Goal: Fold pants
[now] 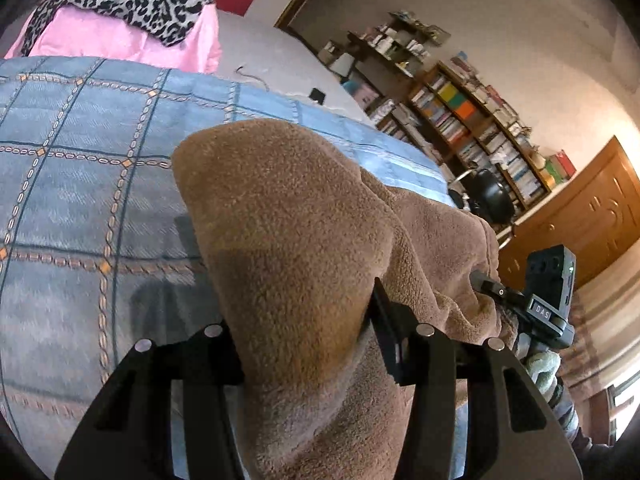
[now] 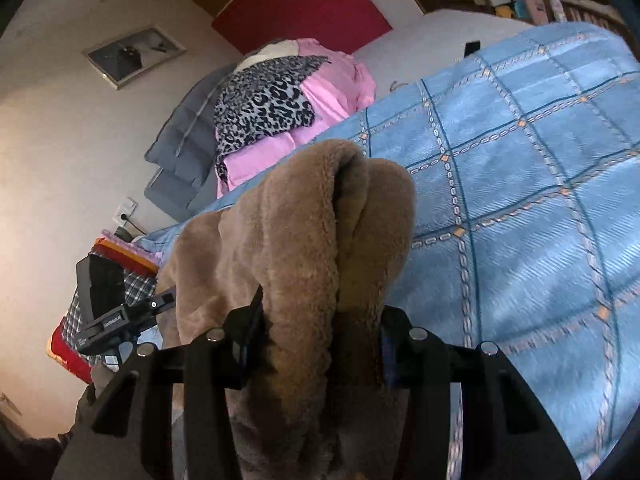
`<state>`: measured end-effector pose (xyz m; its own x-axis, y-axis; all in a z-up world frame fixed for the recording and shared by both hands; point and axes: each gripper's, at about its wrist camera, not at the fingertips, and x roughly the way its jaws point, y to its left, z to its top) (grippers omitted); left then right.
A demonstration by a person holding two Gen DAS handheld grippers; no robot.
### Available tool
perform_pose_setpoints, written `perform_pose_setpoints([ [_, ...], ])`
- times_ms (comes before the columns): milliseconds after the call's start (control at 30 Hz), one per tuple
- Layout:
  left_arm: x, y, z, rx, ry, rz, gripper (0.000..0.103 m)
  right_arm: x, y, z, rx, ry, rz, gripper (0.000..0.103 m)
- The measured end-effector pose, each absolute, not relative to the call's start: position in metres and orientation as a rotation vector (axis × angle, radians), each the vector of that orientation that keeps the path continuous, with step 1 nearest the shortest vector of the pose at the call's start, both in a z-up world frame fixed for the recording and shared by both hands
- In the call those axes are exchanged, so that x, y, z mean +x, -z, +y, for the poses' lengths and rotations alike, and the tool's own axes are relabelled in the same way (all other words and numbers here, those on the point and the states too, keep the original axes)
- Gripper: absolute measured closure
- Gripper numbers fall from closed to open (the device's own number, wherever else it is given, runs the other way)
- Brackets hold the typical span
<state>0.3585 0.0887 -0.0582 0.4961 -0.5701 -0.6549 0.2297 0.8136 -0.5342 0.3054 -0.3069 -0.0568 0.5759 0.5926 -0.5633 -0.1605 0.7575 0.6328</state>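
Left wrist view: left gripper and right gripper each pinch the pants above the bed; keep both corners level, lower evenly.

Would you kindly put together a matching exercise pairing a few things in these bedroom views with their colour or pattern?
Things:
1. pants
2. bedspread
3. garment on the pillow
4. pillow

Descriptions:
A. pink
B. brown fleece
C. blue with a grid pattern
D. leopard print

Pairs: 1-B, 2-C, 3-D, 4-A
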Motion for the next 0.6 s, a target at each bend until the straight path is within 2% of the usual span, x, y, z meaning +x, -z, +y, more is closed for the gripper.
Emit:
perform_pose_setpoints([
  [167,0.390,0.103,0.098,-0.406,0.453,1.012,0.052,0.340,0.090,-0.293,0.539,-0.433,0.915,0.057],
  [233,0.397,0.121,0.102,-0.422,0.431,1.037,0.049,0.350,0.105,-0.289,0.518,-0.403,0.948,0.054],
  [400,0.404,0.137,0.113,-0.428,0.392,1.047,0.024,0.358,0.115,-0.282,0.425,-0.303,0.976,0.043],
  [500,0.400,0.123,0.108,-0.307,0.302,1.042,0.016,0.352,0.099,-0.271,0.299,-0.253,0.951,0.040],
  [567,0.393,0.110,0.104,-0.229,0.242,1.018,0.016,0.343,0.081,-0.264,0.200,-0.193,0.897,0.039],
  [600,0.389,0.102,0.101,-0.193,0.216,0.994,0.016,0.336,0.068,-0.259,0.136,-0.145,0.847,0.033],
])
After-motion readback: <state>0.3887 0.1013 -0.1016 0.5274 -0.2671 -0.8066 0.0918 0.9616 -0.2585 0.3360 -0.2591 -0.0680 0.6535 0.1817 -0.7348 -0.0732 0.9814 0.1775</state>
